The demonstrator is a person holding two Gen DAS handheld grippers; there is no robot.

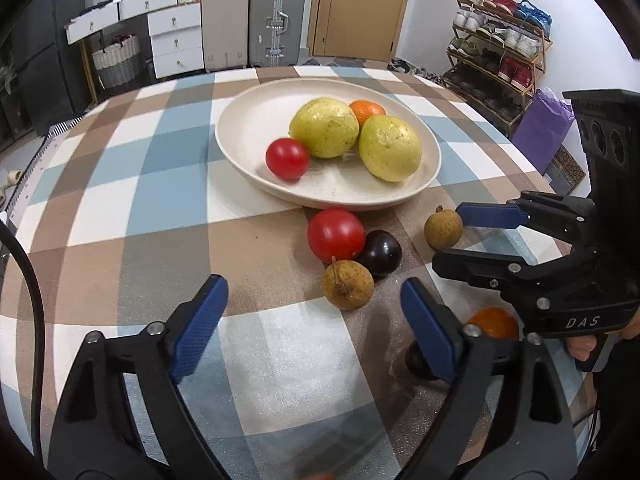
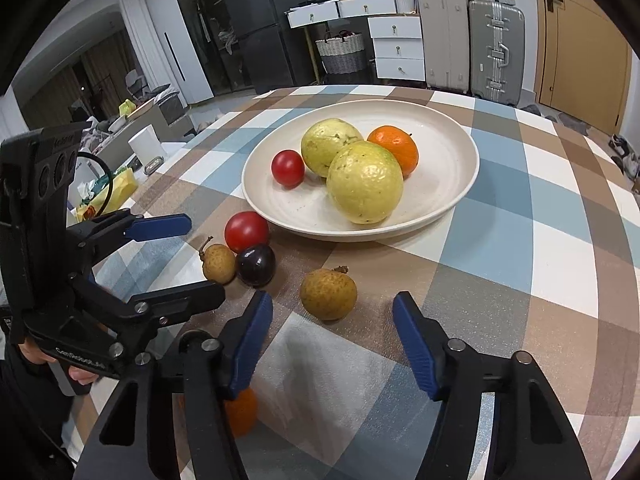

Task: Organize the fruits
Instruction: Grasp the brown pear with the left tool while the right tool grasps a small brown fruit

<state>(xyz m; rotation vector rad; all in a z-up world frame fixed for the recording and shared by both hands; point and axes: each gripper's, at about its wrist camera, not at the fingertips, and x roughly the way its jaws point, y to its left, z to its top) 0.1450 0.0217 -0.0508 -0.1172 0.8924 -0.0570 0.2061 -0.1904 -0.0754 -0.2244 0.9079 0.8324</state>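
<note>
A cream plate [image 1: 240, 112] [image 2: 460, 168] holds two yellow-green fruits, a tangerine [image 2: 394, 148] and a small red tomato [image 1: 287, 158]. In front of it on the checked cloth lie a red tomato [image 1: 335, 234], a dark plum [image 1: 380, 254] and two brown longans. My left gripper [image 1: 310, 282] [image 2: 204, 258] is open, and the stemmed longan [image 1: 348, 284] sits just ahead between its fingertips, untouched. My right gripper [image 2: 332, 296] [image 1: 448, 236] is open around the other longan [image 2: 328, 294] [image 1: 443, 227], its pads clear of it.
An orange [image 1: 494, 322] [image 2: 240, 412] and a dark fruit [image 1: 418, 360] lie near the table's front, partly hidden by the gripper fingers. Suitcases, white drawers and a shoe rack [image 1: 500, 48] stand beyond the round table's far edge.
</note>
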